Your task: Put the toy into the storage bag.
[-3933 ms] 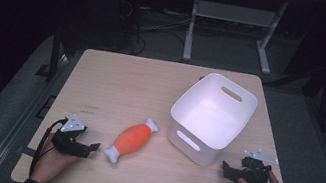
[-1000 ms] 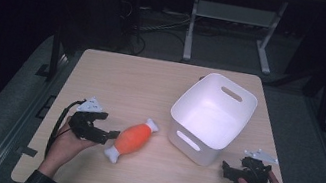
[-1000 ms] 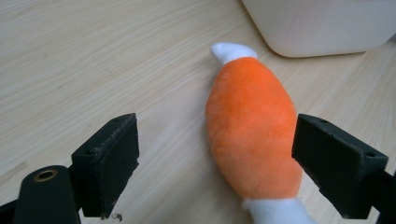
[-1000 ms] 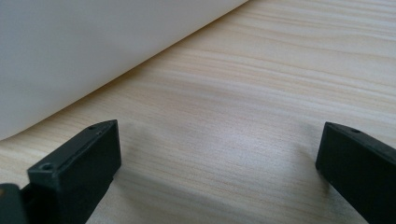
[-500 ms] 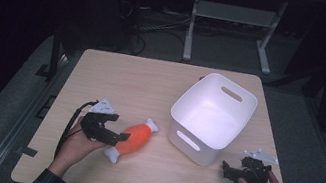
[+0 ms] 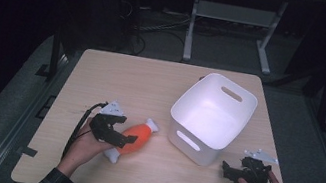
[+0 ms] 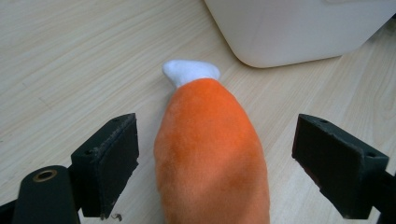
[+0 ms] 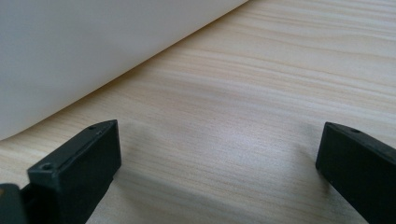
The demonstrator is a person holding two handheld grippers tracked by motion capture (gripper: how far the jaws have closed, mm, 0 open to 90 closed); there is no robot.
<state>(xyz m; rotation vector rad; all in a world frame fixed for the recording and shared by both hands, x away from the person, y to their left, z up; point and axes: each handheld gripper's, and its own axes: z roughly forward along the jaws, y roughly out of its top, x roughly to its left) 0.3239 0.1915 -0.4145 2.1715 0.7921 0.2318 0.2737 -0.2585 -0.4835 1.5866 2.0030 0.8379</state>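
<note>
An orange plush toy (image 6: 135,138) with white ends lies on the wooden table (image 6: 152,84), left of a white plastic bin (image 6: 212,115). My left gripper (image 6: 123,138) is open with its jaws on either side of the toy's near half. In the left gripper view the orange plush toy (image 7: 210,149) sits between the two black pads, with gaps on both sides, and its white tip points at the bin (image 7: 299,28). My right gripper (image 6: 229,172) rests open on the table just in front of the bin's near right corner, nothing between its jaws.
The bin (image 8: 93,51) is empty and has handle slots in its walls. A metal stand (image 6: 235,18) and cables lie on the dark floor beyond the table. Bare tabletop stretches across the far left.
My left gripper has moved right from the table's left edge to the plush toy and now straddles it. The right gripper and the bin have stayed put.
</note>
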